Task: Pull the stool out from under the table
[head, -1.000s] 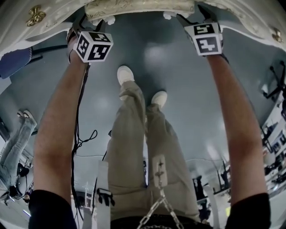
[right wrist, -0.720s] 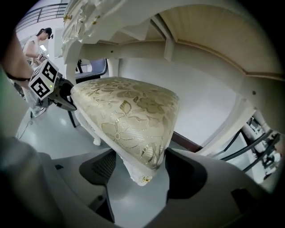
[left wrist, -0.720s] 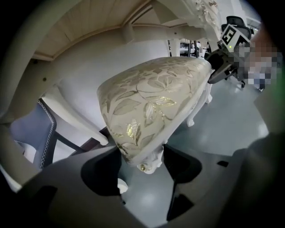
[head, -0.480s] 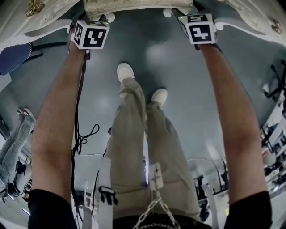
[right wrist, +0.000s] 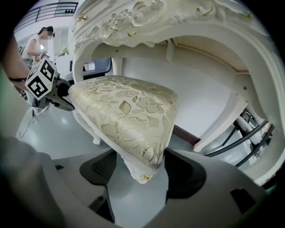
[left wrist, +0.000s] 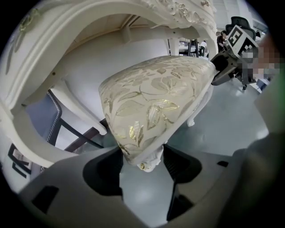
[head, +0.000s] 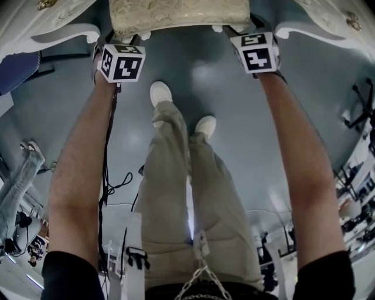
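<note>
The stool [head: 179,17] has slid a bit more out from under the white bench [head: 58,34], toward the person's feet. The left gripper [left wrist: 141,164] squeezes one front corner of the seat and the right gripper [right wrist: 141,171] squeezes the other. The pull is working, but I think it needs more.

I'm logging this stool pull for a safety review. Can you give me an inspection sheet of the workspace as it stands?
Surface: glossy grey floor.
Job's things: cream and gold floral upholstered stool, partly under the carved white table.
Clutter: nothing seen.
Grippers: left claw and right claw, each shut on a near corner of the stool.
Cables: black cable hanging beside the left arm; black cables beside a table leg.
Surroundings: another person's jeans-clad legs at left.
</note>
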A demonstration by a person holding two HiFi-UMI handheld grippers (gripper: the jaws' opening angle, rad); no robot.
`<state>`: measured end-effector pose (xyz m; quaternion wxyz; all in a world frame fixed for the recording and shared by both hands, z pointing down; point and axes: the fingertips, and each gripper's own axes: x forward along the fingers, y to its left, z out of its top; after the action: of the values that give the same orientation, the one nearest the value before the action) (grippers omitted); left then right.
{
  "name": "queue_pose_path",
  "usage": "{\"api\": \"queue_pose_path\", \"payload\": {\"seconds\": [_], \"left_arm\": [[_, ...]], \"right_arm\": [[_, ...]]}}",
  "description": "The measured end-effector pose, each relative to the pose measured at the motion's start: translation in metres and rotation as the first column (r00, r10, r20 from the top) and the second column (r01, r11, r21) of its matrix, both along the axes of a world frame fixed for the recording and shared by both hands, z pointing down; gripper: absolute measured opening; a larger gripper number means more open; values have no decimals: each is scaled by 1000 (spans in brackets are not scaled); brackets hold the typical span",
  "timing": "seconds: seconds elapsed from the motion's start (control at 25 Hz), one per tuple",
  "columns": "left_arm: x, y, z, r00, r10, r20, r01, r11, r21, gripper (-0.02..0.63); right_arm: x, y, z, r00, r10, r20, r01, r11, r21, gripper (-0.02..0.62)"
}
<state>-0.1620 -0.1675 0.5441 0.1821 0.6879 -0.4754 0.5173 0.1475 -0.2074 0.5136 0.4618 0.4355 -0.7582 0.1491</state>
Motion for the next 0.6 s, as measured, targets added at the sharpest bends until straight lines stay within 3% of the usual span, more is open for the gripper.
{"api": "queue_pose_path", "payload": {"seconds": [0.6], "left_arm": [[6,93,7,999,-39,-32,37,998,-42,282]], "right_arm": [[6,90,6,1000,-13,-7,13,998,-64,334]]}}
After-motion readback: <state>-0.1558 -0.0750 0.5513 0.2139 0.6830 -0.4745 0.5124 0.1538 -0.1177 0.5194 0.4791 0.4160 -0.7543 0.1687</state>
